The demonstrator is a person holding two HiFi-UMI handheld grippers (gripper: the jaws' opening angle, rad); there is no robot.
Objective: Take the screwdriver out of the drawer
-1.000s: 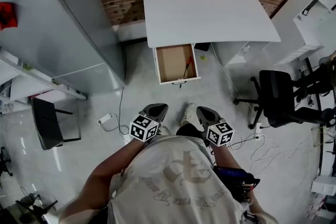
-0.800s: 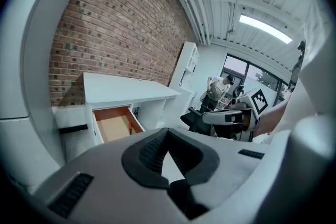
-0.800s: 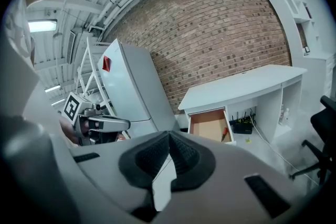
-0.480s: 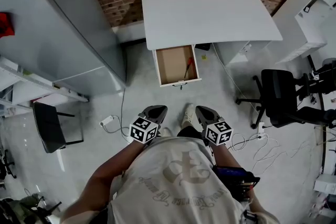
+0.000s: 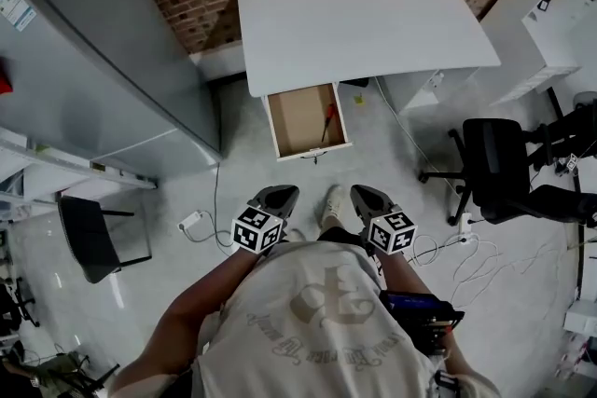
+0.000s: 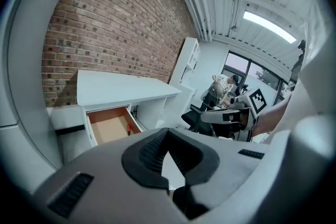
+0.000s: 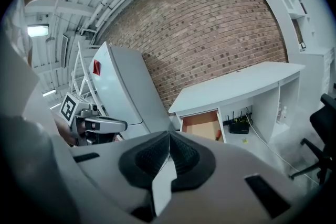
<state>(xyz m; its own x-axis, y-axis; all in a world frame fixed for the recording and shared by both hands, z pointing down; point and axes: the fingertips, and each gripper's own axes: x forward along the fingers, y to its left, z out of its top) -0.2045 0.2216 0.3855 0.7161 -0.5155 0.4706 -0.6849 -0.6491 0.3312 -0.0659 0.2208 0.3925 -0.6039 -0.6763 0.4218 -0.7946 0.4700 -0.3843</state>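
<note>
The left hand-held gripper (image 5: pixel 277 194) and the right hand-held gripper (image 5: pixel 362 195) are both closed and empty. The screwdriver (image 5: pixel 328 118) lies well ahead in the open drawer (image 5: pixel 307 151). Arriving with jaws together would likely just nudge it.

Closed left gripper (image 6: pixel 168 134) faces the open drawer (image 6: pixel 107 129) holding a screwdriver (image 6: pixel 128 128).

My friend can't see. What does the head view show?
An open drawer pulled out from a white desk holds a red-handled screwdriver. Nearer, a person holds the left gripper and right gripper, both shut and empty, short of it.
</note>
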